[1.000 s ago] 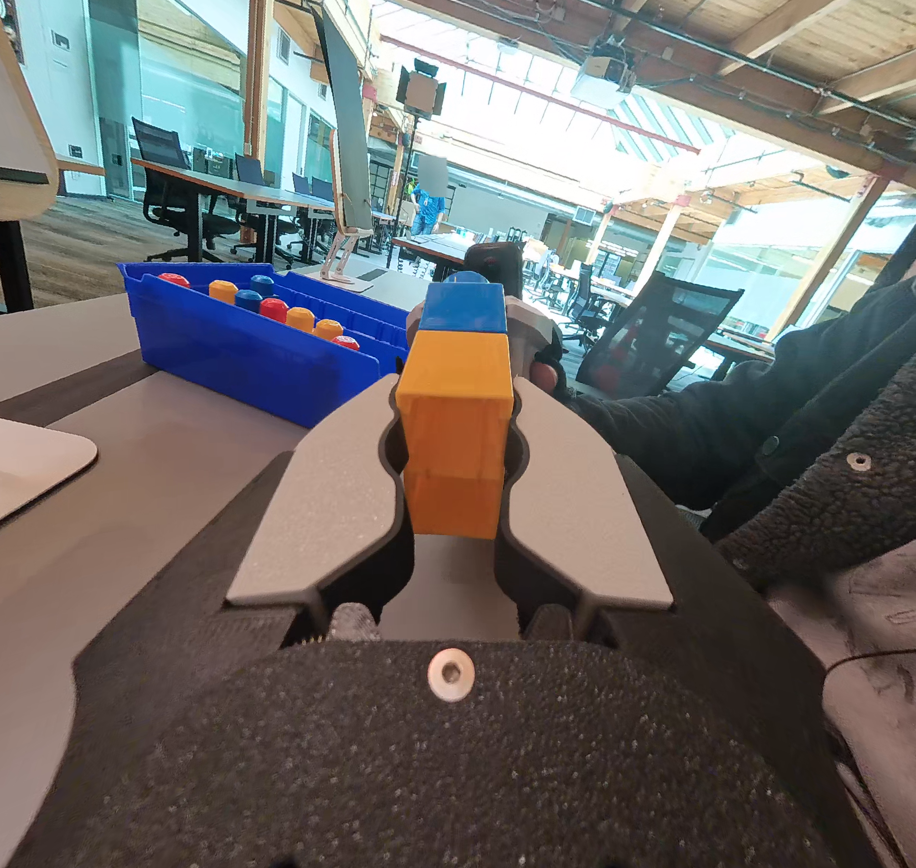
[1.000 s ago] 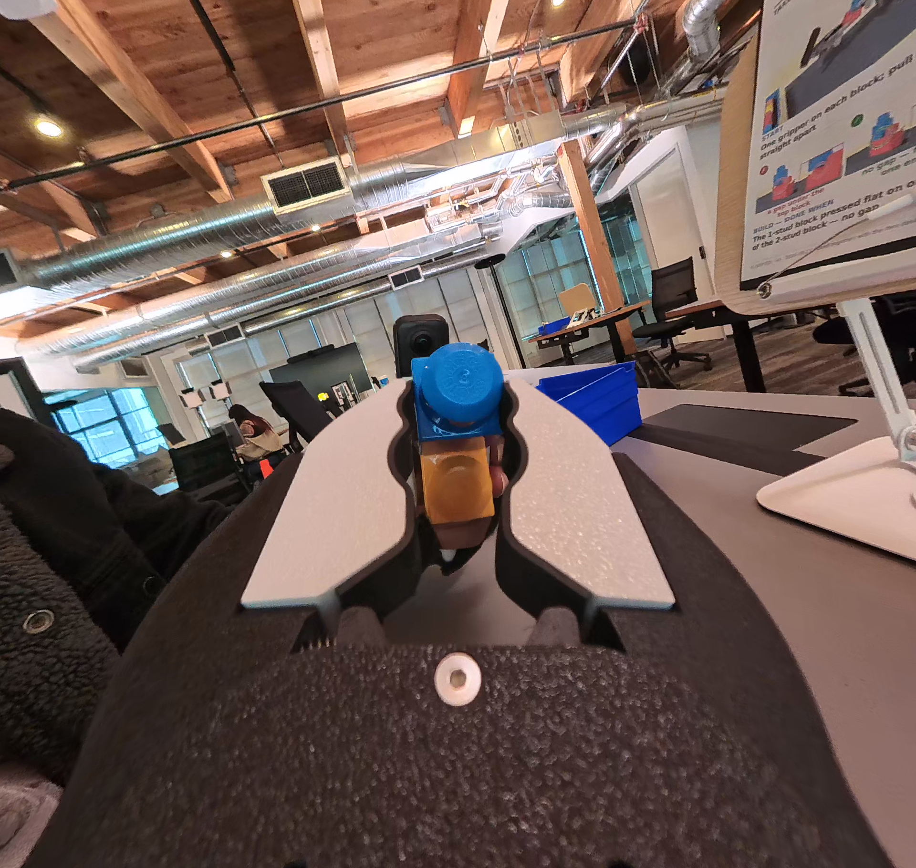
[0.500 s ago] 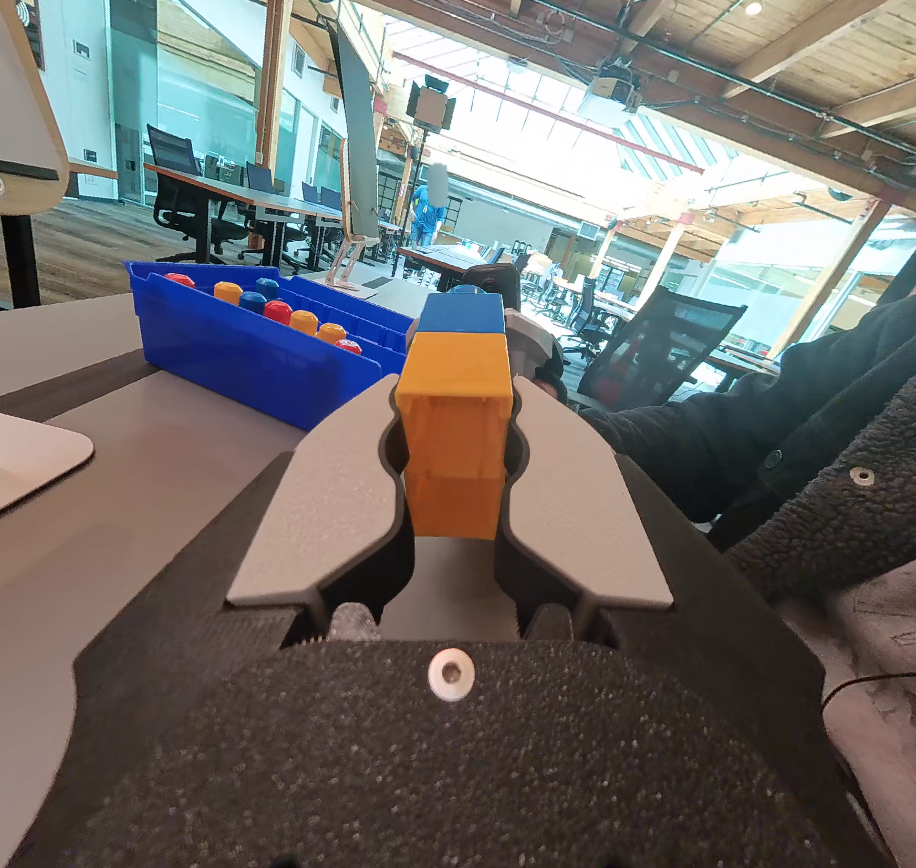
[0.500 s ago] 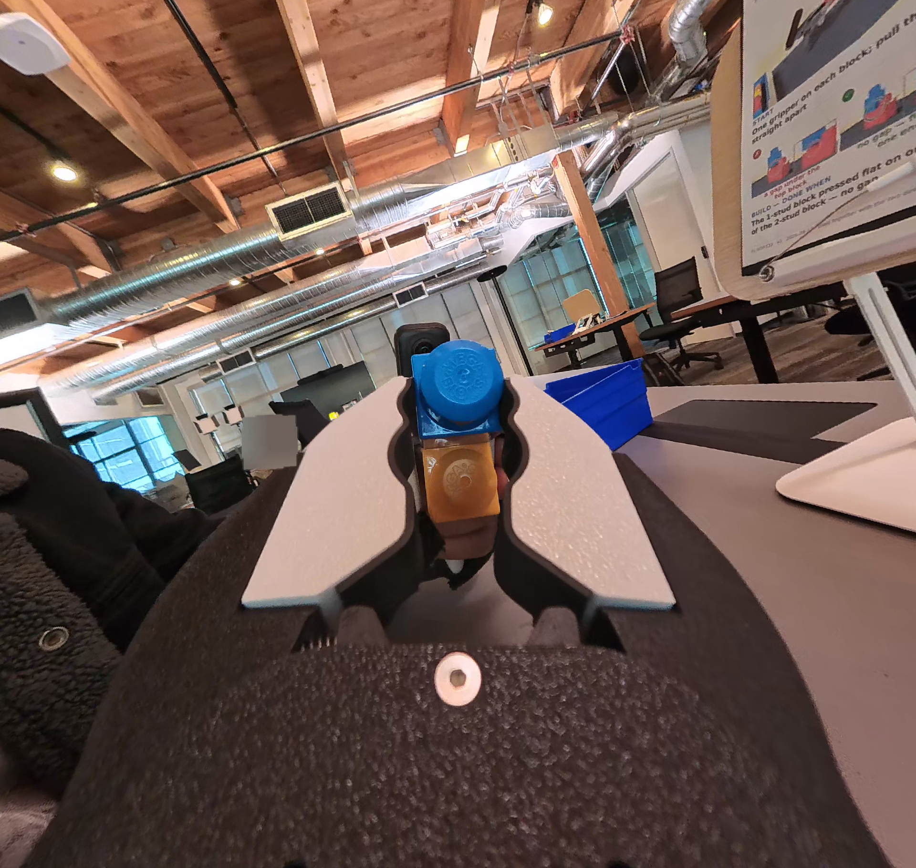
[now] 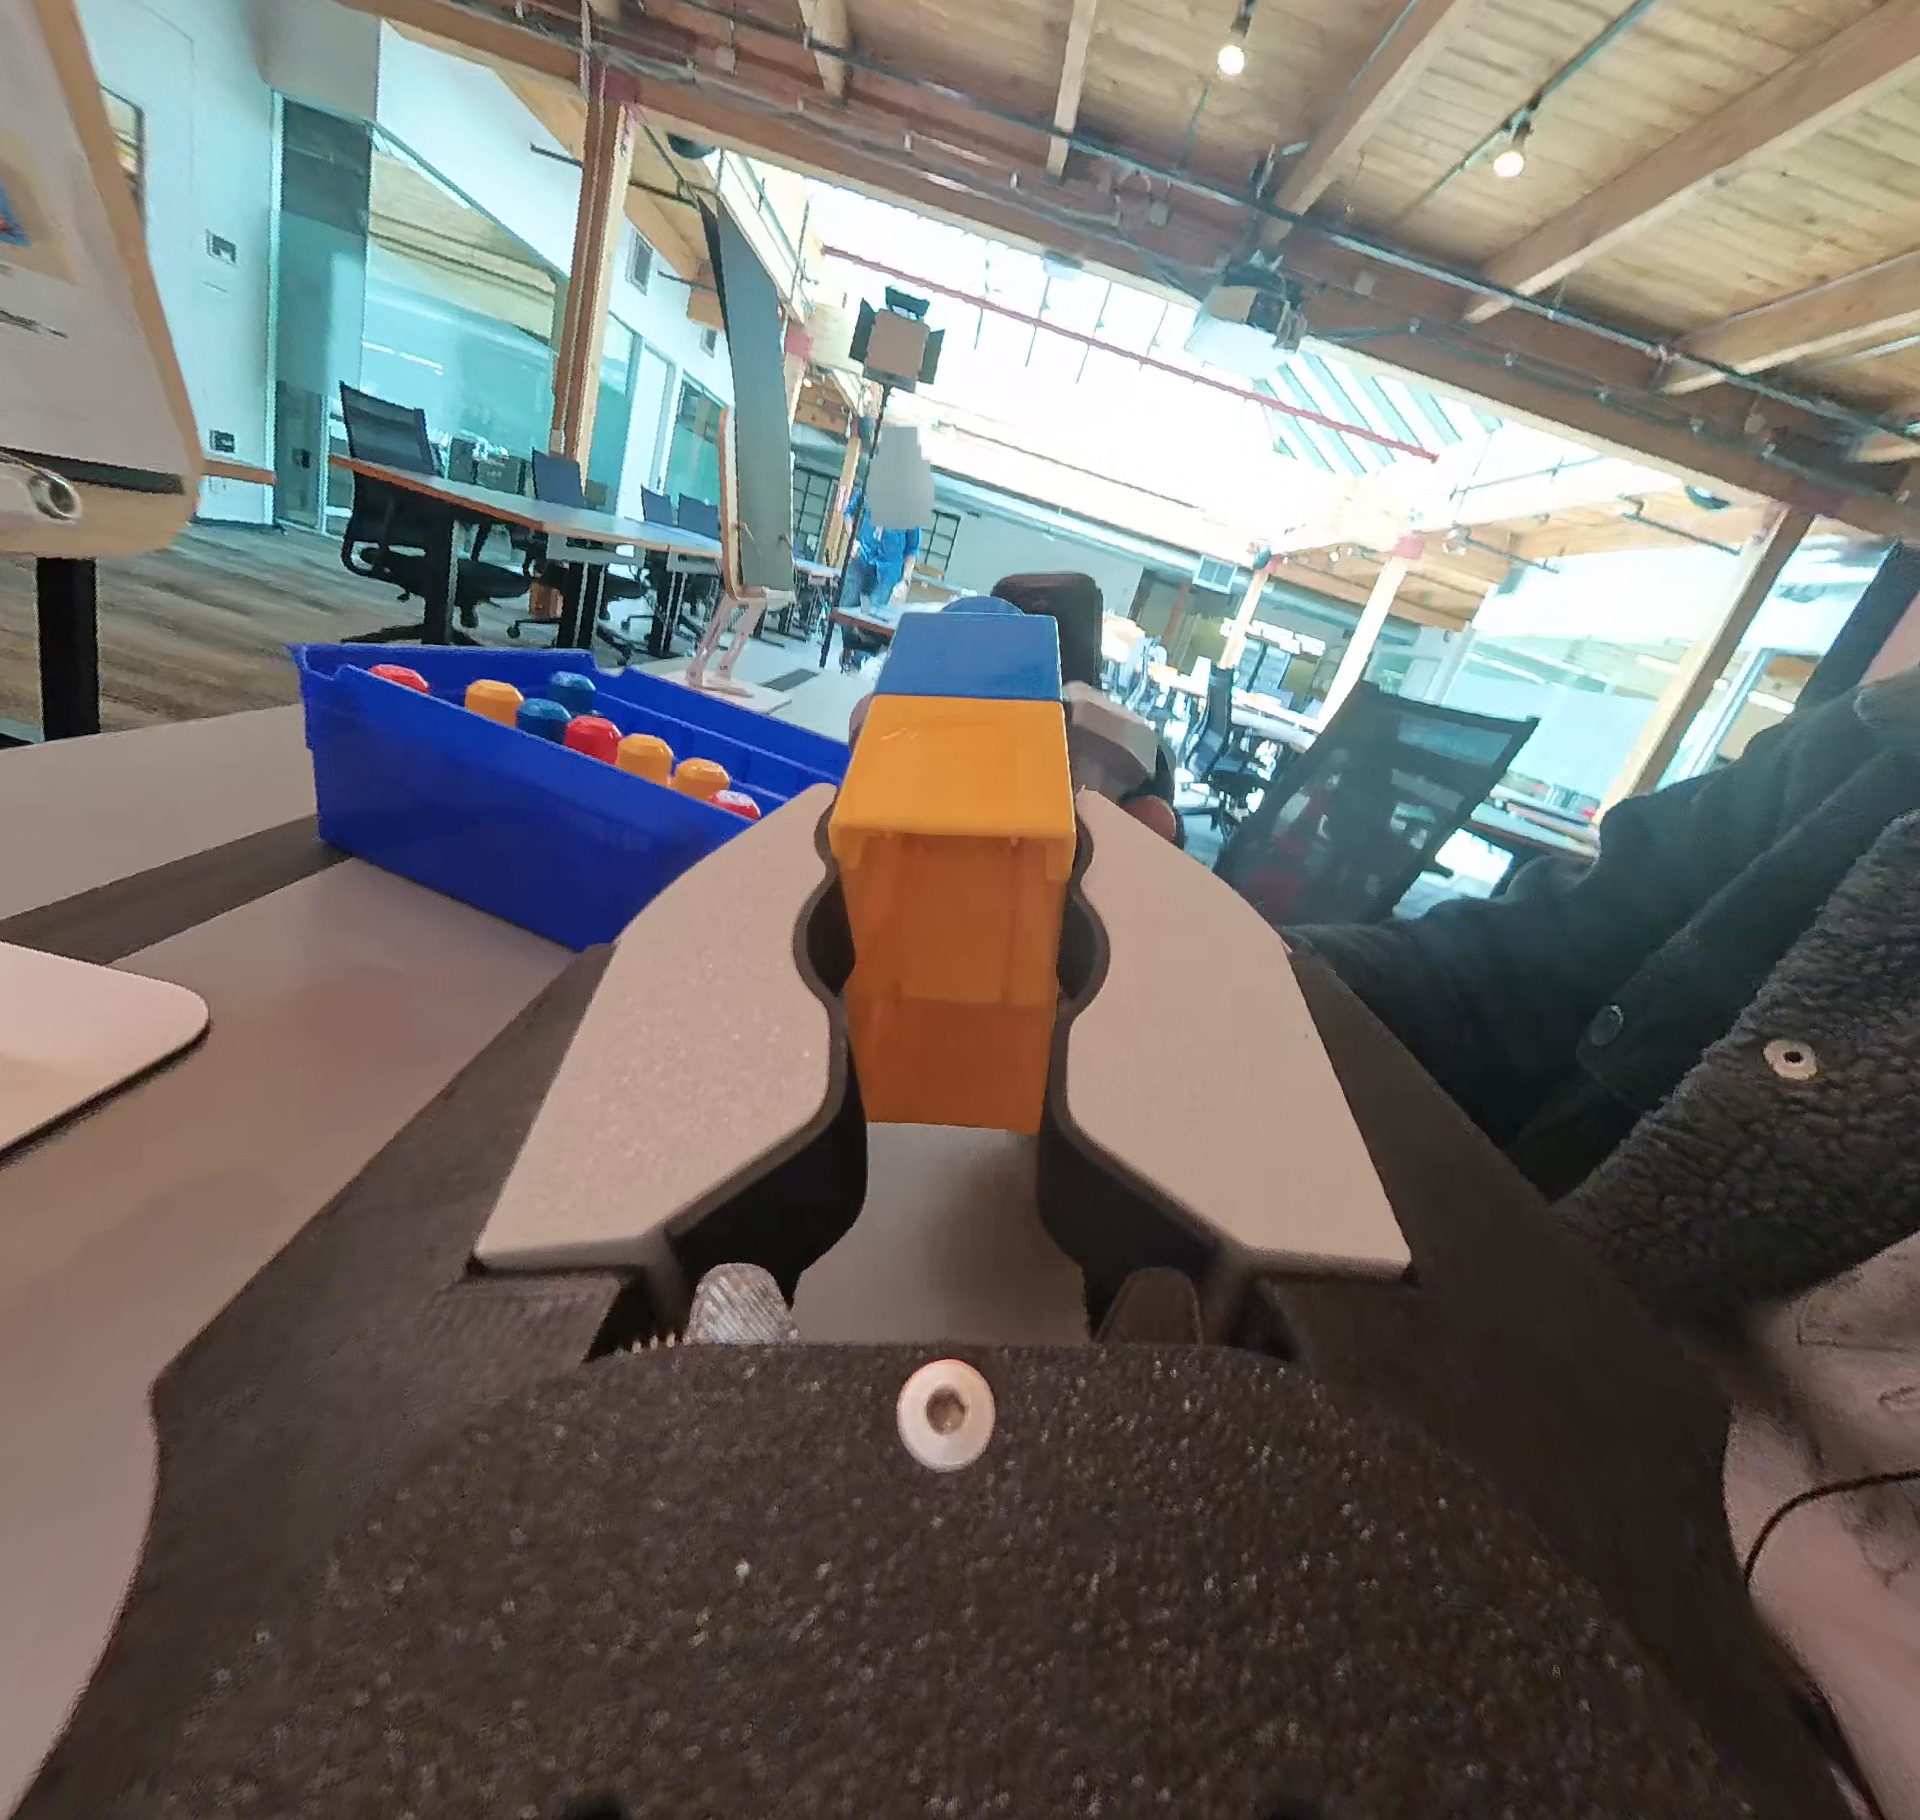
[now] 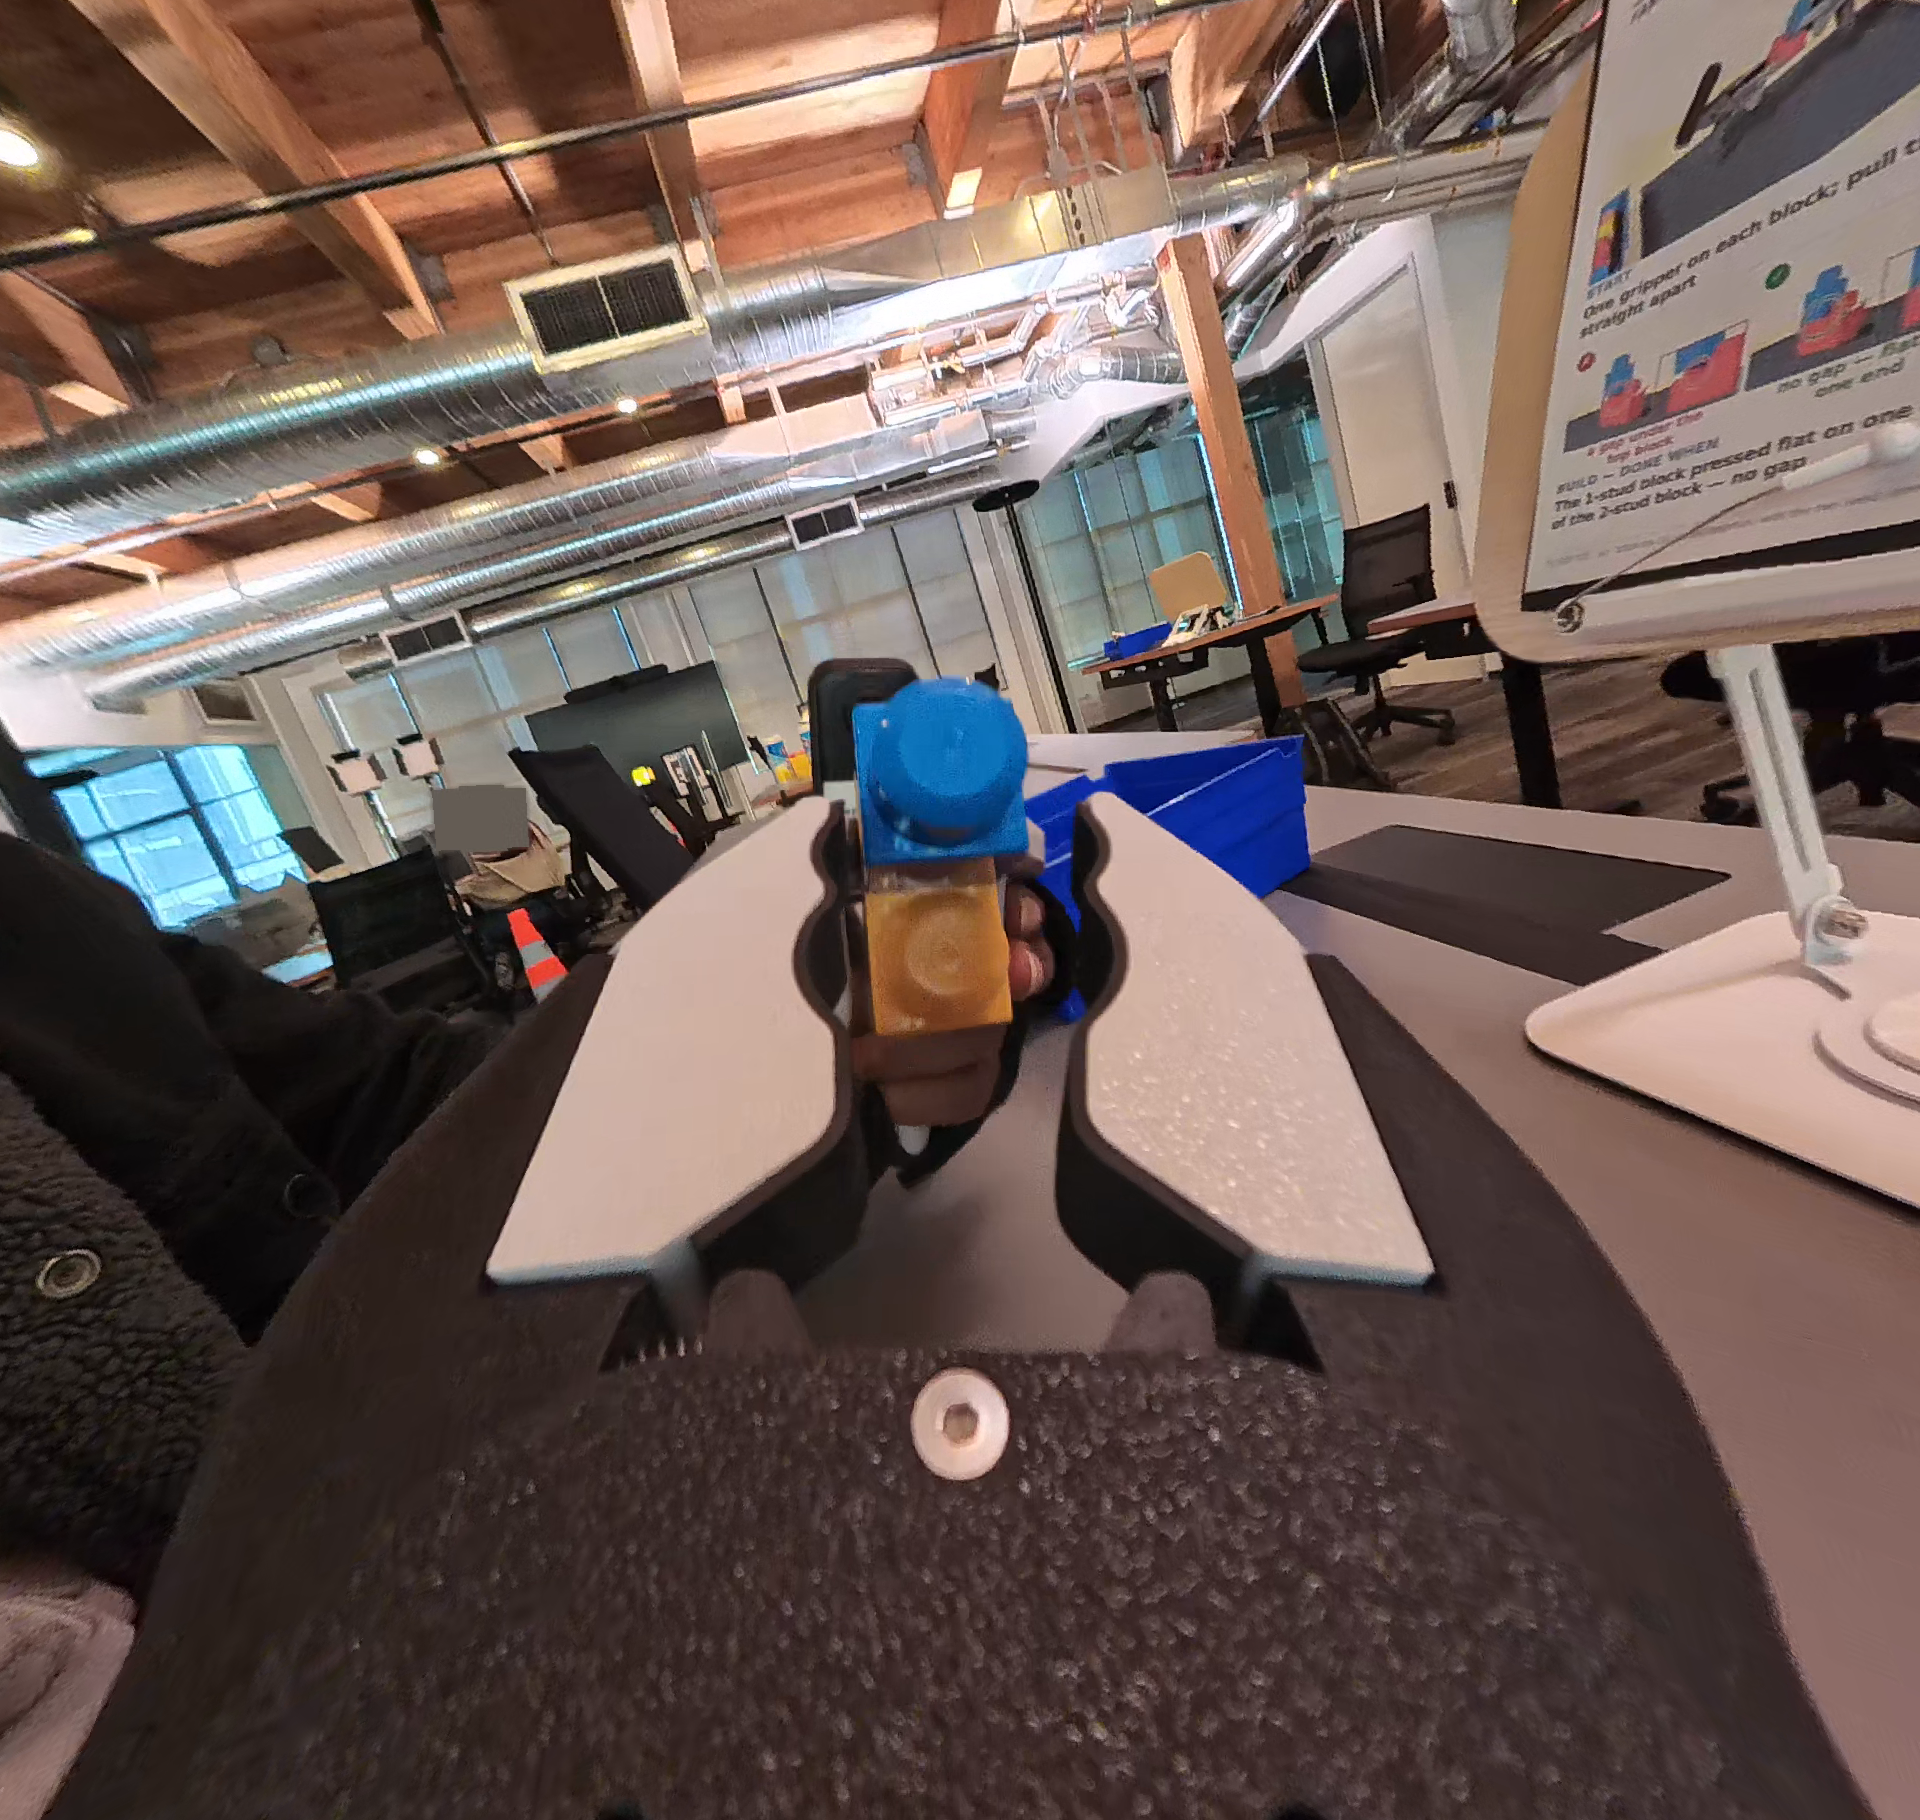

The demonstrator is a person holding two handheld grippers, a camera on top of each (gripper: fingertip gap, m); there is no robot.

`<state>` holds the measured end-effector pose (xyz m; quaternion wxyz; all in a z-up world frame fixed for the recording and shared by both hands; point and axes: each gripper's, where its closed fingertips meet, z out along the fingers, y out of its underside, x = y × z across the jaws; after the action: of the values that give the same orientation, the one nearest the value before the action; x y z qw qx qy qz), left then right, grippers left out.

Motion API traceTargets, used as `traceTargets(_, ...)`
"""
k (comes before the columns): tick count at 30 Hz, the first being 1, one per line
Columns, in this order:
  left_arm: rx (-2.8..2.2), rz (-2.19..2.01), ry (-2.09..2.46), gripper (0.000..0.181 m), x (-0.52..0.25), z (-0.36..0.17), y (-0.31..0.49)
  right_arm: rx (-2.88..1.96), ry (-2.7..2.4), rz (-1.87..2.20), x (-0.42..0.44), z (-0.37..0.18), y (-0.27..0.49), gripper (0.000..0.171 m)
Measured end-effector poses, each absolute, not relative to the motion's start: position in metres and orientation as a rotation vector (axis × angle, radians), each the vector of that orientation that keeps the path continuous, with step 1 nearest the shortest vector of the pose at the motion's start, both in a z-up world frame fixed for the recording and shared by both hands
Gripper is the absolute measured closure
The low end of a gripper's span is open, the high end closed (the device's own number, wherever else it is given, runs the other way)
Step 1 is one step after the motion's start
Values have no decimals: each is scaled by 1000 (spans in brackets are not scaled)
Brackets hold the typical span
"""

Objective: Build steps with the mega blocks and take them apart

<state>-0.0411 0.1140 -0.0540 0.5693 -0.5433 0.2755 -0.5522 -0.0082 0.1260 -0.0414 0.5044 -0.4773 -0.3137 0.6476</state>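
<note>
My left gripper (image 5: 951, 814) is shut on an orange mega block (image 5: 951, 939), held above the grey table (image 5: 312, 960). A blue one-stud block (image 5: 971, 658) is joined to the orange block's far end. In the right wrist view the same blue block (image 6: 940, 783) faces me stud first, with the orange block (image 6: 935, 960) below it. My right gripper (image 6: 956, 825) is open. Its fingers stand on either side of the blue block, with a gap showing on the right side. A hand (image 6: 935, 1074) shows behind the blocks.
A blue bin (image 5: 488, 825) with several red, orange and blue blocks stands on the table at the left; it also shows in the right wrist view (image 6: 1216, 814). An instruction board (image 6: 1745, 264) stands on a white base (image 6: 1714, 1043). A dark sleeve (image 5: 1558, 939) lies at the right. Some 5 cm of space lies between my two pairs of fingers.
My right gripper's fingers have spread apart and let go of the blue block. My left gripper keeps its hold on the orange block, and the joined blocks have hardly moved.
</note>
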Motion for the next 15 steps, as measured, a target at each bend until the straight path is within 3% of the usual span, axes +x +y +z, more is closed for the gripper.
traceTargets(15, -1197, -1382, 565, 144, -41, -47, 113, -1265, -975, 1505, -30, -70, 109, 131)
